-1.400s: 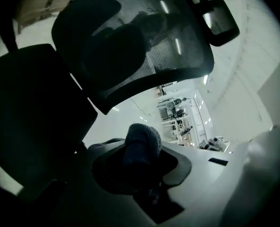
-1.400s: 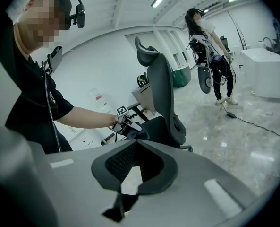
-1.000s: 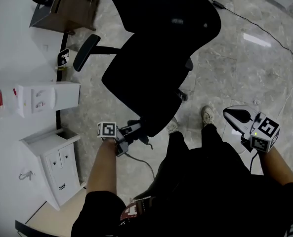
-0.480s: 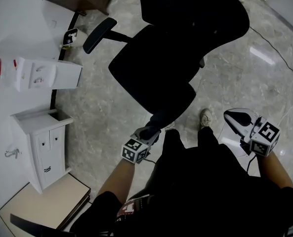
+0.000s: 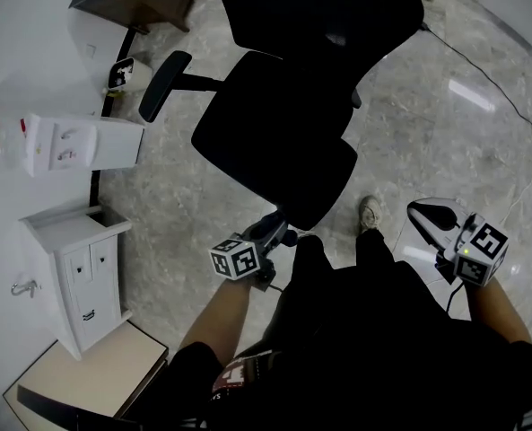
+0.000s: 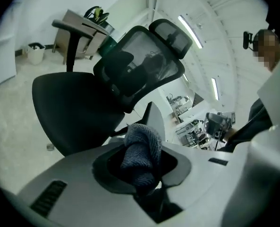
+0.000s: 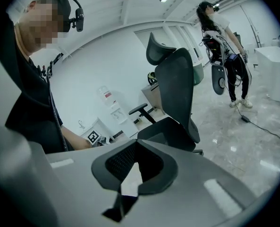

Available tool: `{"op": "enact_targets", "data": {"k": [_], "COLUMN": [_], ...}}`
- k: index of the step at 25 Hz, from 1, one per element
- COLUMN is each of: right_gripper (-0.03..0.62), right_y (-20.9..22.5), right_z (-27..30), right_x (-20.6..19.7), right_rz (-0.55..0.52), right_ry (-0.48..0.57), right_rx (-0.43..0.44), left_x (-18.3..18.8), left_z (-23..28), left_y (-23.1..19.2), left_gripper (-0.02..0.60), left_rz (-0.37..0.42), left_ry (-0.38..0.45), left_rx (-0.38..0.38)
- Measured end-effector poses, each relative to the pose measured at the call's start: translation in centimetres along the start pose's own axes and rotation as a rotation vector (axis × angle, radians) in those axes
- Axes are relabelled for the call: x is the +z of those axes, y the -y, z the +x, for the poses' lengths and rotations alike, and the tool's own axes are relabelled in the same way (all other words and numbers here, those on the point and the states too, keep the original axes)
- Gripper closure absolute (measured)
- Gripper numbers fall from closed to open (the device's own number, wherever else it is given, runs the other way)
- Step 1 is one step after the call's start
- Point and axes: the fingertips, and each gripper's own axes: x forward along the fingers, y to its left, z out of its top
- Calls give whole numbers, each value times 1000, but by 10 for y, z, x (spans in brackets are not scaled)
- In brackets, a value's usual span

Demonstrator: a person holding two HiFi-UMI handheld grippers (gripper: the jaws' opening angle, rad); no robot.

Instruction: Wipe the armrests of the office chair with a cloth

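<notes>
The left gripper (image 5: 270, 232) is clenched on a blue-grey cloth (image 6: 140, 148), which sits bunched between its jaws and pokes out past their tips. In the head view this gripper hovers just beside the front edge of the seat (image 5: 274, 146) of the black office chair (image 5: 310, 61); whether it touches the seat cannot be told. The chair stands on the marbled floor (image 5: 427, 124) with its back towards the top of the view. One armrest (image 5: 161, 84) juts out on a dark bar from the seat's left side, well apart from the cloth. In the left gripper view the chair's mesh backrest (image 6: 140, 65) and headrest (image 6: 173, 34) rise beyond the cloth. The right gripper (image 5: 430, 212) is held off to the right, well away from the chair and above the floor. Its jaws are drawn together at the tips with nothing between them. Along the wall at the floor's left edge stand a white water dispenser (image 5: 82, 142) and a white cabinet (image 5: 77, 272), with a small bin (image 5: 126, 74) near the armrest. A second person (image 7: 224, 46) stands in the background, beyond the chair.
</notes>
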Motion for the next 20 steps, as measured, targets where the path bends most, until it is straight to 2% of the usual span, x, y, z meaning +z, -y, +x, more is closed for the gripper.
{"op": "enact_targets", "data": {"k": [4,7,9,11,13,14,15,18,19,20], "right_gripper": [597,597,597,598,597,597,597,597,599,597], "right_y": [14,26,30,33,38,43,49,71,77,83], "right_z": [-14,-26,-33,-39,-50,-58,-68,-97,-105,-112], "right_x": [-2,-11,-13,-13,-12,-11,-10,-17,-20,-23], "right_rz": [43,42,45,49,48,48,55,97,105,114], "right_ry": [28,18,22,25,32,43,57,102,112,124], "right_rx": [-17,-41,-52,-65,-77,-83,-90,-135,-156,-173], "left_x": [-31,-39,-44,-43,-16,9,39,126,150,167], "left_z": [34,66,87,104,123,136,154,226,252,278], "left_y": [28,48,78,129,178,197,211,228,228,224], "left_gripper": [495,495,494,495,495,495,495,494,495,495], "left_rz": [-8,-41,-30,64,272,428,628,1317,1490,1612], "left_ry": [-91,-108,-149,-211,-234,-230,-229,-304,-358,-430], "left_rx": [-56,-93,-180,-315,-386,-374,-326,-65,12,68]}}
